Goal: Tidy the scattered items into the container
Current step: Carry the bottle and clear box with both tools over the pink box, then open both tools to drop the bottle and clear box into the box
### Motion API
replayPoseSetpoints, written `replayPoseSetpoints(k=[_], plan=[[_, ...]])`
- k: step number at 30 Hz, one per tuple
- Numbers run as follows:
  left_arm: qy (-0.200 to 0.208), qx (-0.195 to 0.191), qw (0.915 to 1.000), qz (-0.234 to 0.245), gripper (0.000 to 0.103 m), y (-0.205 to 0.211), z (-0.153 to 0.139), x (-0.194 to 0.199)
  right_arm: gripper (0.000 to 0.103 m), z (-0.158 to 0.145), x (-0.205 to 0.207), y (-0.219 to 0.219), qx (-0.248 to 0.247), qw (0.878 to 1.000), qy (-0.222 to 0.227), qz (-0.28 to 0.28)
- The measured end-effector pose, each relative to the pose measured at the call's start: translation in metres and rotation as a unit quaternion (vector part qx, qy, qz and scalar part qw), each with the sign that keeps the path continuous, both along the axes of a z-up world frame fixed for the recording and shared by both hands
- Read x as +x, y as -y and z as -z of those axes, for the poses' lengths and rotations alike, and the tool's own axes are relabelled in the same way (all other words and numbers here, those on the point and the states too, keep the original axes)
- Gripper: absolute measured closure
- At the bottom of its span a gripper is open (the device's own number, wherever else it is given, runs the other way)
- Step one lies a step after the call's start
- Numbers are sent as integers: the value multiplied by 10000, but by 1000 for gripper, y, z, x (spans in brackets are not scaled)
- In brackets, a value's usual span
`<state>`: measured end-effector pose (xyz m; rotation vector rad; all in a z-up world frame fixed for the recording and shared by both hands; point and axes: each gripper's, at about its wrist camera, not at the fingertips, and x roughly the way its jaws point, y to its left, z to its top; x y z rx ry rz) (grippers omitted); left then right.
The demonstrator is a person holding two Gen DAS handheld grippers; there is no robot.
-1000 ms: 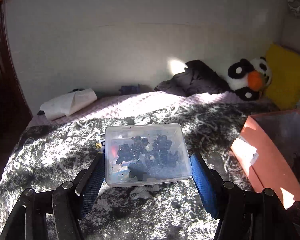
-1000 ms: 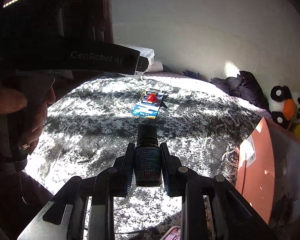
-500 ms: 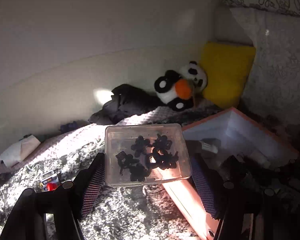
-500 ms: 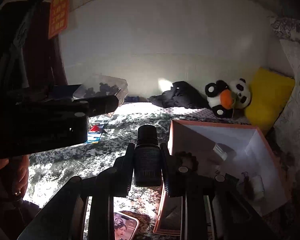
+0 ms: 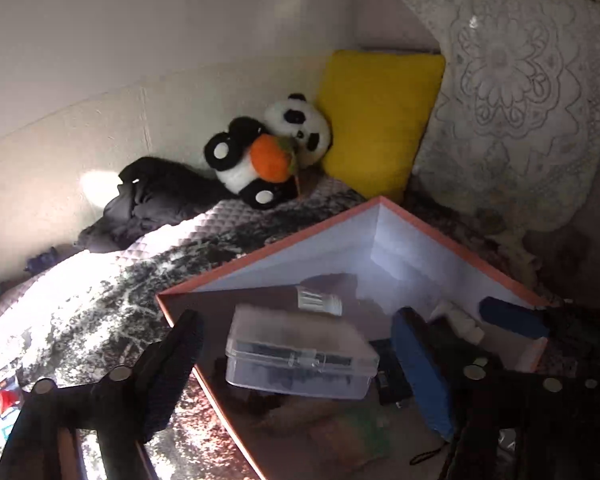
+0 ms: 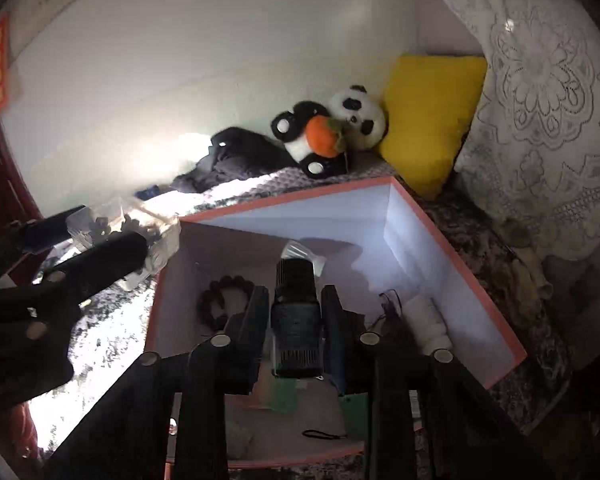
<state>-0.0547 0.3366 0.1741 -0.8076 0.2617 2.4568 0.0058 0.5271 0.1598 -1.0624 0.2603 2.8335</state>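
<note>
The left gripper [image 5: 300, 344] is opening, its blue pads clear of the clear plastic case [image 5: 300, 354] of dark clips that sits between them over the pink box [image 5: 284, 248]. The right gripper [image 6: 296, 312] is opening too, gaps showing beside the dark bottle [image 6: 297, 320] above the same box on the bed [image 5: 100, 300].

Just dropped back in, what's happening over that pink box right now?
Both grippers are over the open pink box, letting go of their items. The left gripper is opening, and the clear plastic case sits loose between its spread fingers, dropping into the box. The right gripper is opening too; the dark bottle is between its fingers with gaps either side. A bead bracelet already lies inside.
</note>
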Motion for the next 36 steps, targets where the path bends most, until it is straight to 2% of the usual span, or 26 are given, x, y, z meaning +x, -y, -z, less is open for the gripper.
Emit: replayPoseSetpoints(k=[2, 8, 13, 15, 18, 22, 24, 27, 32, 34, 36], plan=[[-98, 120, 9999, -45, 9, 4, -6, -2, 7, 6, -1, -6, 56, 9993, -40, 355], [-193, 314, 9988, -311, 8, 30, -21, -8, 7, 1, 5, -13, 93, 9982, -255, 537], [-381, 329, 9961, -725, 8, 82, -27, 1, 7, -14, 5, 15, 204, 9968, -506, 582], [-496, 244, 9933, -1018, 1, 112, -25, 8, 6, -23, 6, 39, 152, 9968, -657, 430], [-549, -62, 9884, -1412, 0, 159, -15, 18, 0, -34, 9, 91, 177, 9957, -902, 91], [-690, -350, 9782, -1925, 1, 224, 4, 35, 0, -32, 10, 177, 378, 9921, -1057, -565], [-596, -290, 9762, -2063, 1, 259, 17, 42, 0, -21, 7, 218, 548, 9908, -998, -730], [-202, -184, 9748, -2216, 0, 304, 43, 49, 0, 5, 0, 272, 615, 9902, -715, -1028], [-70, -49, 9590, -2832, 0, 365, 89, 64, 0, 61, -3, 345, 727, 9886, -165, -1305], [131, 46, 9554, -2950, 0, 384, 107, 64, 1, 80, -4, 365, 643, 9885, 55, -1367], [184, -9, 9480, -3177, 0, 399, 122, 63, 1, 97, -5, 380, 547, 9885, 238, -1393]])
